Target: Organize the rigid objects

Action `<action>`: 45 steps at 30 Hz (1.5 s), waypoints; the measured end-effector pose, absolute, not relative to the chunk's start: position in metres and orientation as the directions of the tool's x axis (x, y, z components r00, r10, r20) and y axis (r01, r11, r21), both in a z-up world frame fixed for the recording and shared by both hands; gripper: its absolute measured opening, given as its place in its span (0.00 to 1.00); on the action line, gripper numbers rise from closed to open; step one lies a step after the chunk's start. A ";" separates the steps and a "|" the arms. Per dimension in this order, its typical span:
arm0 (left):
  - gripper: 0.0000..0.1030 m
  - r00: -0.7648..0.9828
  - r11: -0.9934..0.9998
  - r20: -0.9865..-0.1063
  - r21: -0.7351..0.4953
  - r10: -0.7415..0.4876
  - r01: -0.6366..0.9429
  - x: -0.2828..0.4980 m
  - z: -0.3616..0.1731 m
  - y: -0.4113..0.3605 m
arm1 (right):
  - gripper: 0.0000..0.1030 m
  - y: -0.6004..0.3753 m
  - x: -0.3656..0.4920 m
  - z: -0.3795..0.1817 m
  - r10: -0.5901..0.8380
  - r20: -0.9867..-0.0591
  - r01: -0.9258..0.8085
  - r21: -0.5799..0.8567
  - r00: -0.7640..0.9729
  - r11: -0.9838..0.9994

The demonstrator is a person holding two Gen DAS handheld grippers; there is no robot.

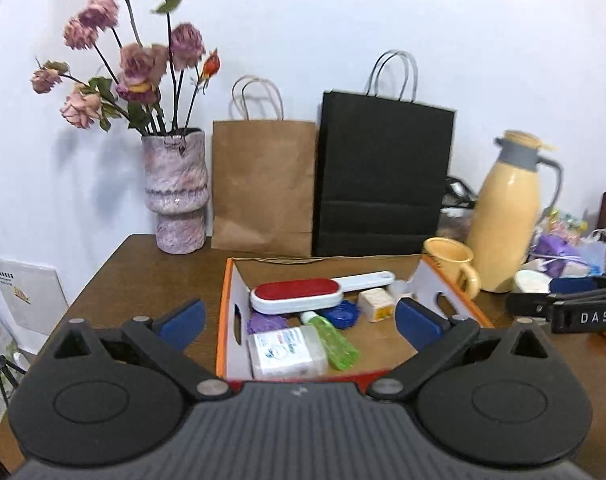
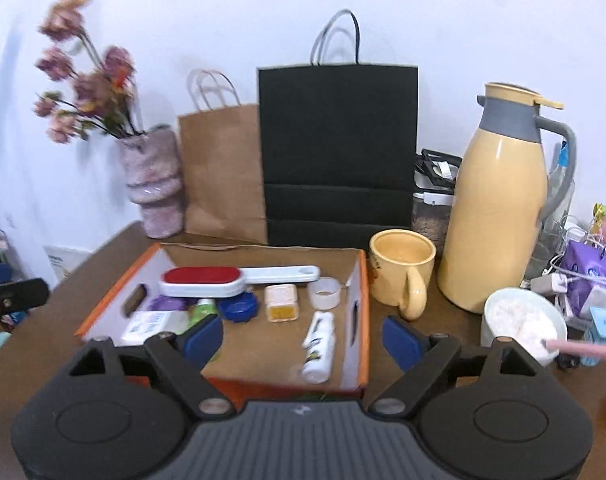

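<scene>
Both-handed, I held my left gripper [image 1: 301, 322] and right gripper [image 2: 303, 338] with jaws spread wide and nothing between the pads, each hanging above the near edge of the orange-rimmed cardboard box [image 2: 365, 320] on the brown table [image 1: 143, 272]. Inside lay the red lint brush [image 2: 207, 280], green bottle [image 1: 333, 340], wipes pack [image 1: 287, 352], blue lid [image 2: 239, 307] and white tube [image 2: 319, 346]; beyond stood a yellow mug [image 2: 401, 264] and thermos [image 2: 499, 216].

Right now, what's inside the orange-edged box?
Inside the box: red lint brush, purple item, green bottle, blue disc, small cream cube, clear cap, white tube, white pack. The brush overlaps the purple item; the near wall hides nothing obvious.
</scene>
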State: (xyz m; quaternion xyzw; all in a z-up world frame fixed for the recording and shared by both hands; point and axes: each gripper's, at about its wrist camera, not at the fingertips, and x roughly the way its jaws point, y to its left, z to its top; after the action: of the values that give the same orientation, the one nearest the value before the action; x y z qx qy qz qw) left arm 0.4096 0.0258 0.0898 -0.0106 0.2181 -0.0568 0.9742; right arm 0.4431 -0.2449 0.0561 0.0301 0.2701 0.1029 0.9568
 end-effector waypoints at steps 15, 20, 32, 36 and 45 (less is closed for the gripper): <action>1.00 0.949 0.992 -0.291 -0.069 -0.122 0.106 0.178 0.039 0.031 | 1.00 -0.232 0.204 0.010 0.276 -0.269 -0.274 0.045 0.923 0.961; 1.00 0.967 0.998 -0.248 -0.026 -0.066 0.061 0.111 0.025 0.030 | 1.00 -0.225 0.146 -0.013 0.251 -0.276 -0.239 0.078 0.928 0.968; 1.00 0.964 1.000 -0.266 -0.021 -0.007 0.002 -0.010 -0.013 0.015 | 1.00 -0.205 0.017 -0.040 0.322 -0.209 -0.293 0.157 0.924 0.943; 1.00 0.978 1.000 -0.208 -0.018 -0.008 0.005 -0.015 -0.001 0.016 | 1.00 -0.204 0.000 -0.037 0.309 -0.198 -0.290 0.120 0.930 0.949; 1.00 0.981 0.999 -0.189 -0.005 -0.041 0.041 -0.019 0.003 0.006 | 1.00 -0.206 -0.002 -0.034 0.291 -0.180 -0.275 0.111 0.940 0.955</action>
State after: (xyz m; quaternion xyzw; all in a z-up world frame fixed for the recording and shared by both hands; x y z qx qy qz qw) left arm -0.0187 0.0061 0.0034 -0.0005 0.0950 -0.0206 0.9953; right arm -0.0023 -0.2057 -0.0343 0.0422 0.0976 0.1439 0.9839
